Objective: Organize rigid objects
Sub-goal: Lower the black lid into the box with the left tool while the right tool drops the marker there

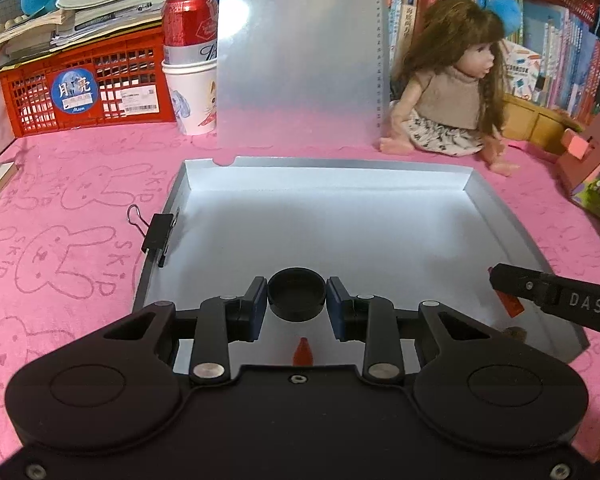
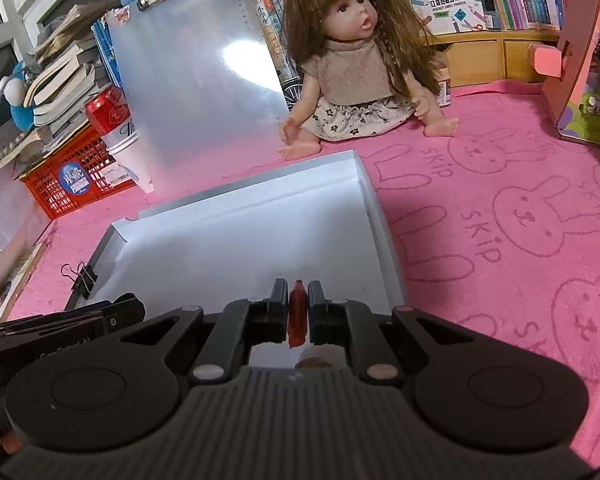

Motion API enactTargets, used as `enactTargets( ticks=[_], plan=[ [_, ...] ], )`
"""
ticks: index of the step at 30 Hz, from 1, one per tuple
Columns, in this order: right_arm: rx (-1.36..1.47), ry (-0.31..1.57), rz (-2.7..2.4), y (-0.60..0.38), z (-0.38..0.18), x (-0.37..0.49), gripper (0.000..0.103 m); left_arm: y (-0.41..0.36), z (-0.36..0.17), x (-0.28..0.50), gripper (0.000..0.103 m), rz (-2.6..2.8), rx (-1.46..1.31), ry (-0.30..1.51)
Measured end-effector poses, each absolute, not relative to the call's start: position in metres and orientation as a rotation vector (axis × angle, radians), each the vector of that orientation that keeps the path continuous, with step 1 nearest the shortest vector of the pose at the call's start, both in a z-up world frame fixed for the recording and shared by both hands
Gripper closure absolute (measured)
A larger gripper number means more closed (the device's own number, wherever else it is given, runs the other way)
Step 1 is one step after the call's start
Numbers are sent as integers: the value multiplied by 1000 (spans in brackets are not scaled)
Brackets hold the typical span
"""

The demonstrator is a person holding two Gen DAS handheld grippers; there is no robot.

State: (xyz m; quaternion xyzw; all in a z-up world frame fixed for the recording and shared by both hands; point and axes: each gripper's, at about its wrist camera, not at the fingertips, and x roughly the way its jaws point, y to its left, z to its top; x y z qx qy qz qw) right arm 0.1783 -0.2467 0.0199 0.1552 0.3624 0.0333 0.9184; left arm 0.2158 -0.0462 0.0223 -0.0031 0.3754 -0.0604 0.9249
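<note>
Both closed: left hand-held gripper clasps black cap, right hand-held gripper red piece.

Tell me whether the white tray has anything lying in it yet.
Nearly bare: the white tray shows an open floor. A small brownish thing sits near its front right corner; what it is, cannot tell.

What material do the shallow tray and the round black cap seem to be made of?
Tray: probably thin sheet metal or coated card, satin silver-grey, with sharply folded corners and soft glare. Black cap, held in the left gripper: likely matte plastic, with no shine.
</note>
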Motion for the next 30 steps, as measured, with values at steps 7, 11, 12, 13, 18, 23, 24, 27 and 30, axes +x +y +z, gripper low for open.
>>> enactTargets(
  ticks=[7, 11, 12, 13, 18, 23, 24, 27, 30],
  plan=[
    [281, 748, 74, -242, 13, 180, 90, -47, 13, 218, 72, -106, 6, 779],
    [256, 756, 76, -239, 10, 179, 90, -45, 8, 218, 72, -96, 7, 786],
    [252, 758, 76, -239, 9, 179, 90, -45, 7, 218, 72, -95, 9, 785],
    [250, 759, 76, -238, 9, 179, 90, -45, 7, 217, 72, -93, 12, 783],
    [249, 761, 76, -238, 6, 179, 90, -44, 7, 217, 72, -95, 7, 780],
    [248, 761, 76, -238, 7, 178, 88, -44, 7, 216, 72, -94, 15, 775],
    [249, 761, 76, -237, 7, 178, 85, -45, 7, 215, 72, -93, 13, 775],
    [257, 758, 81, -238, 8, 178, 72, -43, 9, 211, 59, -100, -6, 775],
    [273, 743, 95, -240, 10, 174, 57, -43, 12, 206, 56, -105, 7, 763]
  ],
)
